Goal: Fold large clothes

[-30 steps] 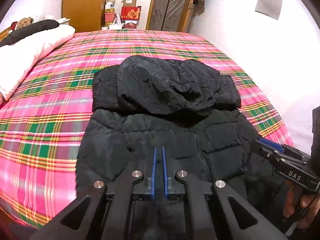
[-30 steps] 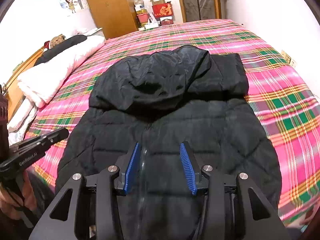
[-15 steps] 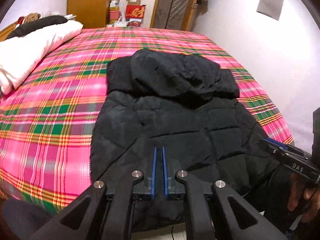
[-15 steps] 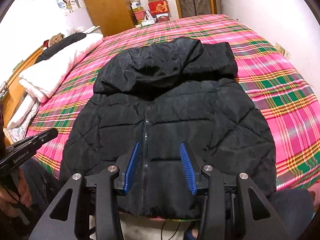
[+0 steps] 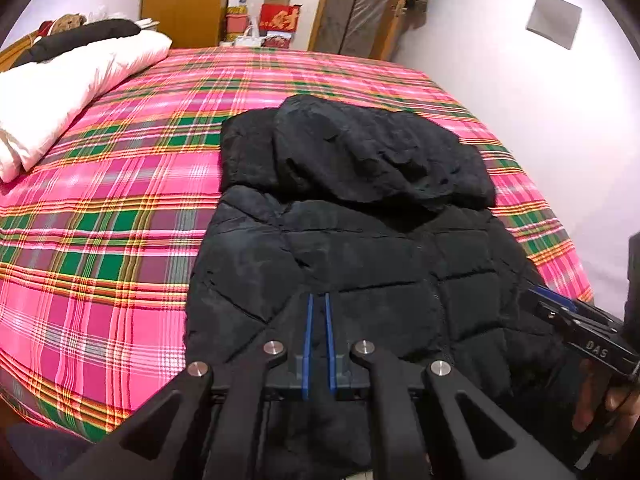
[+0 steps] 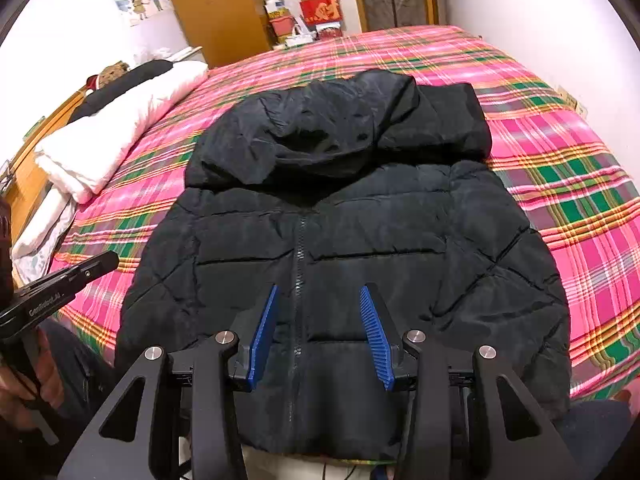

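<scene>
A black hooded puffer jacket (image 5: 360, 240) lies flat and zipped on the plaid bed, hood at the far end, hem at the near bed edge; it also shows in the right wrist view (image 6: 340, 220). Both sleeves lie folded across under the hood. My left gripper (image 5: 317, 300) is shut and empty, above the jacket's lower left part. My right gripper (image 6: 318, 292) is open and empty, above the zip near the hem. Each gripper shows at the edge of the other's view: the right one (image 5: 560, 312) and the left one (image 6: 80, 272).
The pink and green plaid bed (image 5: 120, 200) has a white folded duvet (image 5: 60, 92) with a dark pillow on its left side. A white wall (image 5: 560, 120) runs close along the right. A wooden wardrobe (image 6: 216, 4) and boxes (image 6: 316, 4) stand behind the bed.
Both grippers have drawn back toward the near bed edge and risen, so the whole jacket and its hem now show. The jaws have not changed.
</scene>
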Demonstrator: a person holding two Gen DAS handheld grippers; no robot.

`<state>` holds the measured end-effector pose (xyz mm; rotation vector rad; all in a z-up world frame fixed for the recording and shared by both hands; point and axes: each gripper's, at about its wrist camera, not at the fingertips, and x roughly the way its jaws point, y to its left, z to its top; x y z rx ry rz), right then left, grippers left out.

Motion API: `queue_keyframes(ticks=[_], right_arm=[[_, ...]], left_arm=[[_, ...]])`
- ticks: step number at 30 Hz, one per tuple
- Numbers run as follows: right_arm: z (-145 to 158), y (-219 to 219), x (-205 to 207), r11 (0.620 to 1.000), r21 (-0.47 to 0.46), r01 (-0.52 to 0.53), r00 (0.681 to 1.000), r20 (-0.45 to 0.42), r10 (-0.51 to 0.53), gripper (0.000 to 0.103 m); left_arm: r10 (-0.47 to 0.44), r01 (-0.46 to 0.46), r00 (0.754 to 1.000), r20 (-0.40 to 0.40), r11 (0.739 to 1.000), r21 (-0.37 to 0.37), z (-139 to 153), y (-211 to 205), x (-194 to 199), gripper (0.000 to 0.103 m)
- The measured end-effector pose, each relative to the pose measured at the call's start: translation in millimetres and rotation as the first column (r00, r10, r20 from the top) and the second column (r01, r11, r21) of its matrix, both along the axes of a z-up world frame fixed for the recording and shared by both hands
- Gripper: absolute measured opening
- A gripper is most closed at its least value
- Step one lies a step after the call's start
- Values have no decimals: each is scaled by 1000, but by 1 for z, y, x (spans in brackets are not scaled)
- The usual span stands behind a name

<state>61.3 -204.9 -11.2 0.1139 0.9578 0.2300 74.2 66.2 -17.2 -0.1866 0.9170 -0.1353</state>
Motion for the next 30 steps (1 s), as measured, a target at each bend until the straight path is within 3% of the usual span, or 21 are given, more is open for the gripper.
queue_keyframes(ticks=[4, 8, 12, 16, 18, 24, 30], right_arm=[[-5, -28, 12, 997, -7, 78, 997, -27, -78, 43], [-4, -73, 21, 983, -11, 183, 982, -48, -183, 44], [-4, -113, 27, 966, 24, 258, 962, -103, -254, 60], [-24, -139, 35, 940, 40, 339, 915, -248, -319, 61], [-28, -143, 37, 934, 32, 357, 901, -274, -335, 62], [-43, -146, 41, 909, -58, 413, 861, -298, -411, 62], [-31, -160, 27, 851, -55, 523, 826, -212, -522, 62]], left_arm=[[38, -38, 999, -36, 999, -6, -15, 18, 8, 7], [82, -82, 995, -64, 997, -8, -30, 41, 6, 31], [132, -135, 985, -110, 991, -20, -45, 65, 2, 33], [171, -187, 964, -205, 980, -62, -67, 79, 4, 34], [164, -185, 961, -224, 980, -73, -73, 78, 5, 34], [163, -183, 954, -250, 982, -56, -86, 72, 8, 39], [175, -210, 959, -222, 967, -142, -78, 79, 0, 43]])
